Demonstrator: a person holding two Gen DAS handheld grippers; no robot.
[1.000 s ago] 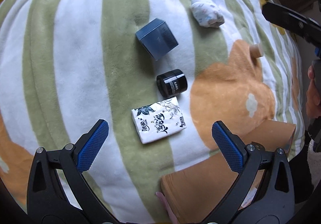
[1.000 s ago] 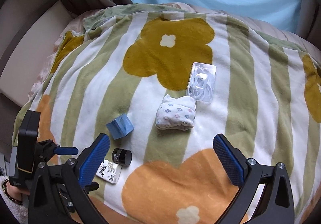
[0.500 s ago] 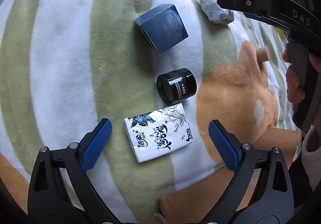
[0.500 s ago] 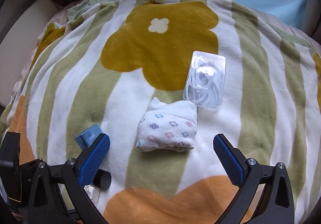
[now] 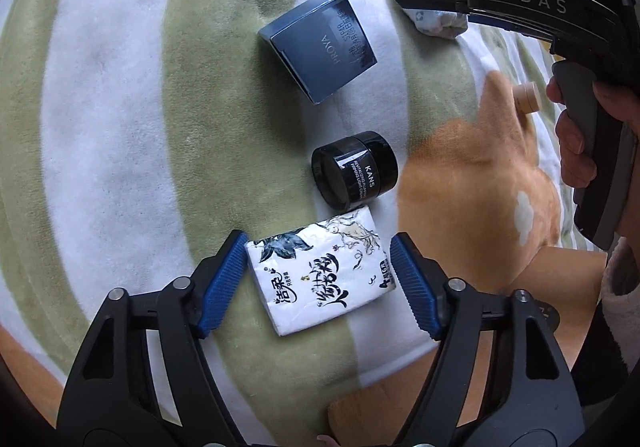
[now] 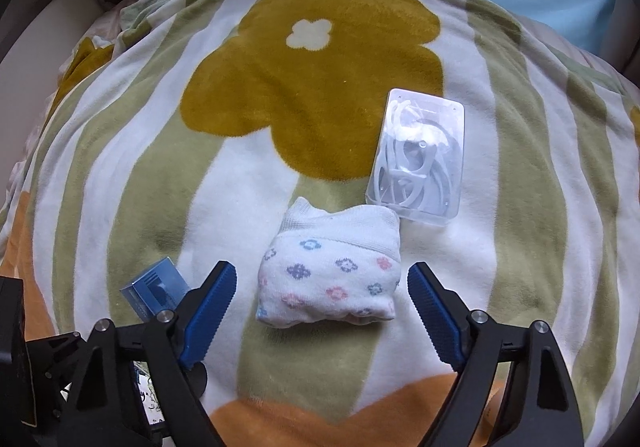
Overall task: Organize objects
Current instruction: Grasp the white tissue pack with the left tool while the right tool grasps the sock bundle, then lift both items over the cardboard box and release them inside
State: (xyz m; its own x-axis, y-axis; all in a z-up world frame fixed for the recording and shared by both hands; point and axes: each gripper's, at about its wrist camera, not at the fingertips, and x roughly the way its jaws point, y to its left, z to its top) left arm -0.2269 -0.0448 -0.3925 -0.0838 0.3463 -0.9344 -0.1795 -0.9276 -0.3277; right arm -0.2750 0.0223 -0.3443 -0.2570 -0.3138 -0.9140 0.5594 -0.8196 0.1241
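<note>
One tissue pack [image 5: 320, 273] lies flat on the striped flower blanket [image 5: 120, 127] between the jaws of the left gripper [image 5: 320, 283], which have just been closing and now sit against or just beside its short ends; one black jar [image 5: 355, 169] touches its far edge and one dark blue box [image 5: 320, 47] lies beyond. One folded flower-print sock [image 6: 330, 273] lies between the right gripper [image 6: 320, 311] jaws, just closing too but clear of it, one clear case [image 6: 418, 163] just behind. Both grippers tilt steeply down; one hand [image 5: 576, 143] grips the right handle.
</note>
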